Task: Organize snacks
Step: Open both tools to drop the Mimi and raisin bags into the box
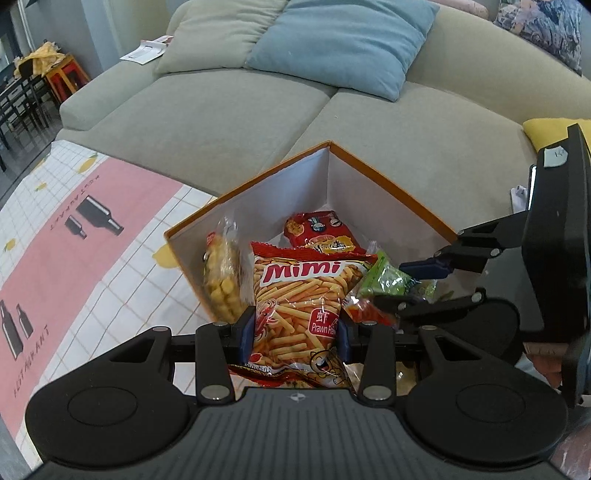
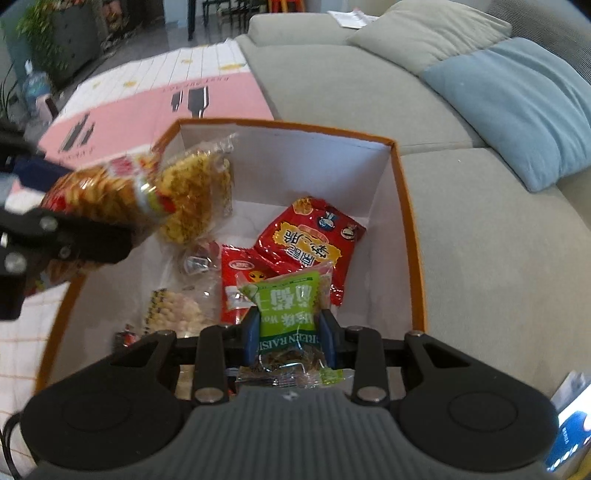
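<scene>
My left gripper [image 1: 294, 334] is shut on a red Mimi prawn-stick bag [image 1: 299, 295] and holds it over the orange-rimmed white box [image 1: 388, 181]. My right gripper [image 2: 291, 338] is shut on a green raisin packet [image 2: 288, 306], also above the box [image 2: 404, 206]. The right gripper shows at the right of the left wrist view [image 1: 417, 284] with the green packet [image 1: 388, 278]. The left gripper and its Mimi bag [image 2: 110, 195] show blurred at the left of the right wrist view. In the box lie a red packet [image 2: 314, 236], a second red packet [image 2: 240, 284], a clear bag of yellow puffs [image 1: 221, 280] and small snacks.
The box stands on a pink and white checked mat [image 1: 92, 236] beside a grey-green sofa [image 1: 221, 107]. A blue cushion [image 1: 343, 40] and a beige cushion [image 1: 221, 29] lie on the sofa. A yellow item [image 1: 546, 129] sits at the right.
</scene>
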Available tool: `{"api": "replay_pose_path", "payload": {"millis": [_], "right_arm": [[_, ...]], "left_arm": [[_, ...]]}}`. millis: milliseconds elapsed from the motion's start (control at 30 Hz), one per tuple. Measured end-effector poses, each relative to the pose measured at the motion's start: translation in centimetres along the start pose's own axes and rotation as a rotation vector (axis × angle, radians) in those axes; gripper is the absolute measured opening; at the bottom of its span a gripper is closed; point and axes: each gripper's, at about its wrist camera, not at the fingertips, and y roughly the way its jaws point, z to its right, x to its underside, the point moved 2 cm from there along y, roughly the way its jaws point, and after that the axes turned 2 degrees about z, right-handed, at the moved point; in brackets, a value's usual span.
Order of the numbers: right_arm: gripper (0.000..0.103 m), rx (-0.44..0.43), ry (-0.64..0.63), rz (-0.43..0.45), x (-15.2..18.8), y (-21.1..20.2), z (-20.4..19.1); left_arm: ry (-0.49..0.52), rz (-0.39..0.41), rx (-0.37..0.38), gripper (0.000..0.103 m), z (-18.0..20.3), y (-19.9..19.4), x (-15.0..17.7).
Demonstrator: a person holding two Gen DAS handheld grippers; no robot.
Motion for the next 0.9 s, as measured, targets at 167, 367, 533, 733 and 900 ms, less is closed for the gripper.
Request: {"api": "replay_pose_path", "payload": {"millis": [167, 367, 533, 733, 900], "right_arm": [[0.032, -0.007, 0.004, -0.025, 0.1, 1.5, 0.4], [0.045, -0.015, -0.002, -0.049, 0.3, 2.4, 0.3], [0.048, -0.001, -0.025, -0.023, 0.0, 1.9, 0.0], [0.051, -0.007, 0.003, -0.003, -0.2, 1.4, 0.3], [0.051, -0.021, 0.032, -0.012, -0.2, 1.6, 0.3]], "left_arm": [[0.039, -0.021, -0.02, 0.047, 0.3, 1.9, -0.3], [0.06, -0.027, -0.034, 0.047, 0.5, 3.3, -1.1], [0.065, -0.034, -0.066, 0.047, 0.2, 4.8, -2.1], [0.078, -0.014, -0.133, 0.047, -0.2, 6.2, -2.9], [0.087, -0.058, -0.128, 0.054, -0.5, 7.8, -2.3]]}}
